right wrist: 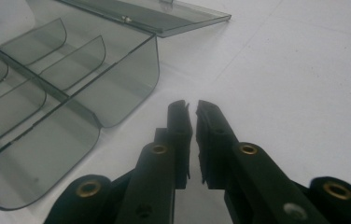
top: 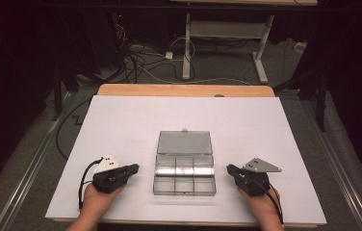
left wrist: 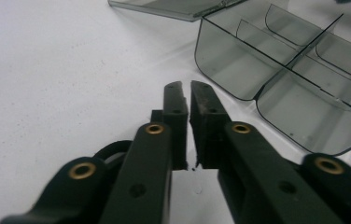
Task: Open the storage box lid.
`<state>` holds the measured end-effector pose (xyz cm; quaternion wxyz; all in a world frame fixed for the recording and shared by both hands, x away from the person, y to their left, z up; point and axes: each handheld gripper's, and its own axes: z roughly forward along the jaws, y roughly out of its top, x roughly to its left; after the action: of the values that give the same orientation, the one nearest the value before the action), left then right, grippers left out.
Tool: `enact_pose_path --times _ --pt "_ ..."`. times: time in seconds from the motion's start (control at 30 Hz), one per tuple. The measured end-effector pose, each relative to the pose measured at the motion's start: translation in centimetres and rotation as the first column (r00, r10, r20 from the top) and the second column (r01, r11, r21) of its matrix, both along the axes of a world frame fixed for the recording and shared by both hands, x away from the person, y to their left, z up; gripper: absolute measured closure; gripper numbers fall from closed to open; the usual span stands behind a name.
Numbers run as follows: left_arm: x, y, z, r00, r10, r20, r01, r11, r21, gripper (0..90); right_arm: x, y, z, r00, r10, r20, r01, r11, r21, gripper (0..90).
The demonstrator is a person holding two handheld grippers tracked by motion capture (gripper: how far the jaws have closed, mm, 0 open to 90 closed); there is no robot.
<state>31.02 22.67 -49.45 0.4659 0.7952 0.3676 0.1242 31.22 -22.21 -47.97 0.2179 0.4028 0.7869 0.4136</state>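
Nearest us: both hands at the front edge of the counter (top: 121, 115), each w/ tongs, aimed inward at each other.

Left tongs (top: 135, 168) (left wrist: 186, 88): jaws nearly together, narrow slit between the pads, nothing in it. Tips sit over bare white sheet, just left of the box, not touching.

Right tongs (top: 229, 169) (right wrist: 191, 108): same, jaws a thin slit apart, nothing held. Tips just right of the box, close to its rounded corner, no contact that we can see.

Between them: clear smoky plastic organizer box (top: 185, 175) (left wrist: 276, 70) (right wrist: 47, 107), centre of the counter, towards the front. Lid (top: 185, 143) (left wrist: 173, 7) (right wrist: 155, 16) is swung open & lies flat on the sheet behind the tray, hinge side still joined. Tray has dividers, 2 rows x 3 compartments as we read it from above; curved partitions show in both gripper views. Compartments look empty.

Farther: white sheet covers most of the counter, wood edge at the far side. Beyond that, dark floor w/ cables (top: 140, 62) & a white-legged desk frame (top: 225, 38).
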Motion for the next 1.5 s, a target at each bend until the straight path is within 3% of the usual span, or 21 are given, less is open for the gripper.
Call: enact_pose_path --times 0.17,0.4,0.57,0.83,0.93,1.13,1.27,1.5 --pt "-0.2 0.1 0.0 0.9998 0.013 0.017 -0.014 0.9999 0.008 68.3 0.0 0.3 0.0 0.9997 -0.014 -0.020 0.013 0.998 -0.058 66.7" --pt "0.1 0.0 0.0 1.0000 -0.001 -0.007 0.001 0.9997 0.025 48.7 0.4 -0.2 -0.2 0.9970 0.000 -0.078 -0.002 1.000 -0.025 37.3" --pt "0.0 0.0 0.0 0.9998 0.014 0.012 -0.014 0.9992 0.038 36.9 0.3 -0.3 -0.1 0.9976 -0.007 -0.068 0.006 1.000 -0.019 20.3" --pt "0.3 0.3 0.1 0.9998 0.015 -0.014 -0.015 0.9994 0.031 16.9 0.0 -0.6 -0.1 0.9981 -0.027 -0.056 0.027 1.000 -0.011 2.4" --pt "0.3 0.5 0.2 0.9998 0.013 -0.012 -0.013 0.9996 0.025 14.8 0.1 -0.6 -0.1 0.9979 -0.034 -0.055 0.033 0.999 -0.012 0.1" --pt "0.8 0.9 0.2 0.9988 0.041 -0.027 -0.040 0.9990 0.019 0.0 0.0 -0.5 -0.1 0.9977 -0.052 -0.043 0.051 0.998 -0.021 0.0" --pt "1.1 1.3 0.3 0.9979 0.058 -0.030 -0.058 0.9982 0.019 0.0 0.0 -0.5 0.0 0.9978 -0.050 -0.043 0.049 0.998 -0.026 0.0" --pt "1.4 2.6 0.4 0.9965 0.073 -0.042 -0.071 0.9961 0.053 0.0 0.0 -0.5 -0.1 0.9983 -0.045 -0.037 0.044 0.999 -0.030 0.0"
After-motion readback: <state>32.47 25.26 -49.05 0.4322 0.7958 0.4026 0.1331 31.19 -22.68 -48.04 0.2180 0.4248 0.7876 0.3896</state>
